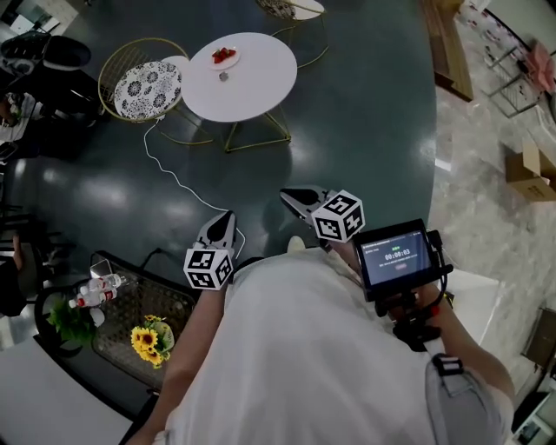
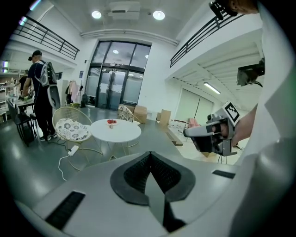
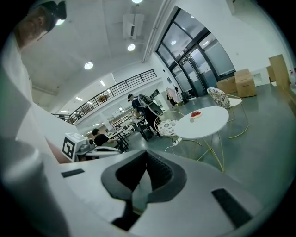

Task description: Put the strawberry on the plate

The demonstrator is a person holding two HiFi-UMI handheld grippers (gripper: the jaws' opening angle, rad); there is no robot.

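Note:
A small white plate (image 1: 224,56) with red strawberries on it sits on a round white table (image 1: 252,87) far ahead of me across the dark floor. Just beside the plate lies a small object (image 1: 224,76), too small to identify. The plate also shows in the left gripper view (image 2: 111,122) and the right gripper view (image 3: 196,114). My left gripper (image 1: 228,215) and right gripper (image 1: 287,195) are held close to my body, well short of the table. Both are shut, pads meeting, with nothing between them.
A gold wire chair with a patterned cushion (image 1: 146,87) stands left of the table, a second chair (image 1: 291,9) behind it. A white cable (image 1: 174,174) trails over the floor. At my left is a black table with sunflowers (image 1: 149,339) and bottles (image 1: 97,289). A person (image 2: 42,99) stands far left.

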